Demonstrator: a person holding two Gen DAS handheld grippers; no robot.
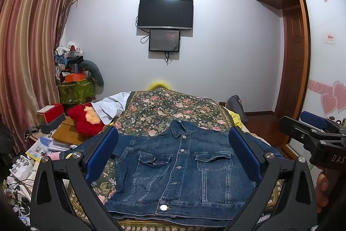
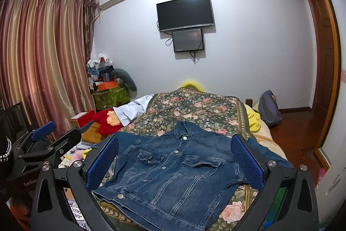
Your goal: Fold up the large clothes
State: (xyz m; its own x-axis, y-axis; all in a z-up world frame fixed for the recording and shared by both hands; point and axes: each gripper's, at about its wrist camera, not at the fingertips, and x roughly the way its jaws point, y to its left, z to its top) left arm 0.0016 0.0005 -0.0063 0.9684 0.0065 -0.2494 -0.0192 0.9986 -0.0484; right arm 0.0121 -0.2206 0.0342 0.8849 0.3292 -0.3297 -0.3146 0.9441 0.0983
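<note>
A blue denim jacket [image 1: 179, 174] lies front-up and buttoned on the floral bedspread [image 1: 164, 109], collar toward the far wall, sleeves tucked out at the sides; the left gripper [image 1: 173, 157] hangs above it with its blue pads spread wide, holding nothing; the right gripper [image 2: 175, 163] hovers alongside, likewise spread and empty; a red plush toy [image 1: 86, 120] sits at the bed's left edge; a dark television [image 1: 165, 13] hangs on the wall beyond; striped curtains [image 1: 26, 47] cover the left side.

The denim jacket's [image 1: 173, 176] sleeves hide behind blue pads [image 1: 101, 155], its hem cut off below.
</note>
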